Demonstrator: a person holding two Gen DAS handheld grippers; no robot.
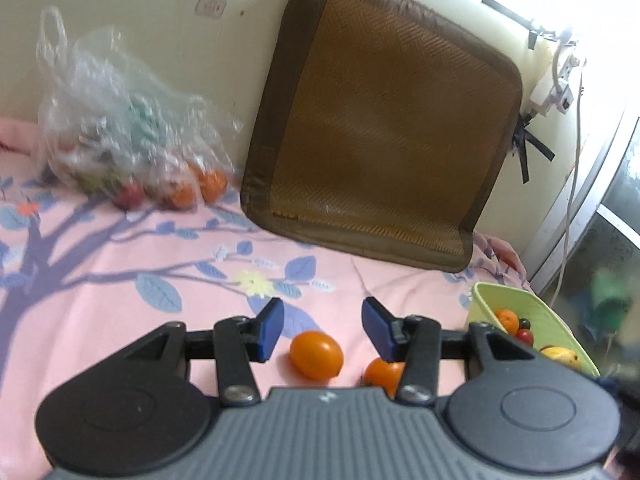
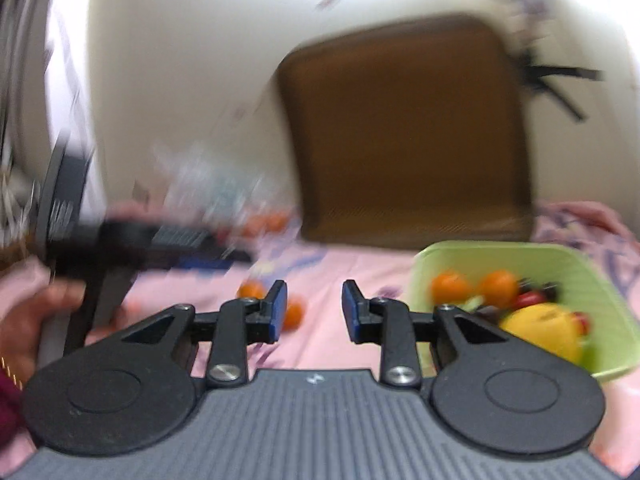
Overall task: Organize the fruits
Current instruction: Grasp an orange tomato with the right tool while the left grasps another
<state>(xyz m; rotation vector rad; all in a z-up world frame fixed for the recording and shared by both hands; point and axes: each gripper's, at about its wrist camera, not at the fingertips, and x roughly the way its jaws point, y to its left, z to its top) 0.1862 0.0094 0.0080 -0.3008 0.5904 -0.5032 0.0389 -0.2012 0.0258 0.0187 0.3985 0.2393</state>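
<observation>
In the left wrist view my left gripper (image 1: 322, 322) is open above the pink bedsheet. An orange fruit (image 1: 316, 355) lies just below the gap between its blue pads. A second orange fruit (image 1: 382, 374) sits partly hidden behind the right finger. The green basket (image 1: 552, 322) with fruit stands at the right. In the blurred right wrist view my right gripper (image 2: 314, 310) is open and empty over the sheet. The green basket (image 2: 568, 258) to its right holds oranges (image 2: 498, 288), a yellow fruit (image 2: 546, 330) and small red ones. Two oranges (image 2: 251, 291) lie near the left finger.
A clear plastic bag (image 1: 120, 128) with more fruit (image 1: 212, 186) rests at the back left. A brown cushion (image 1: 384, 124) leans on the wall. Cables and a plug (image 1: 554, 92) hang at the right. A hand (image 2: 36, 320) holding the other gripper shows at the left.
</observation>
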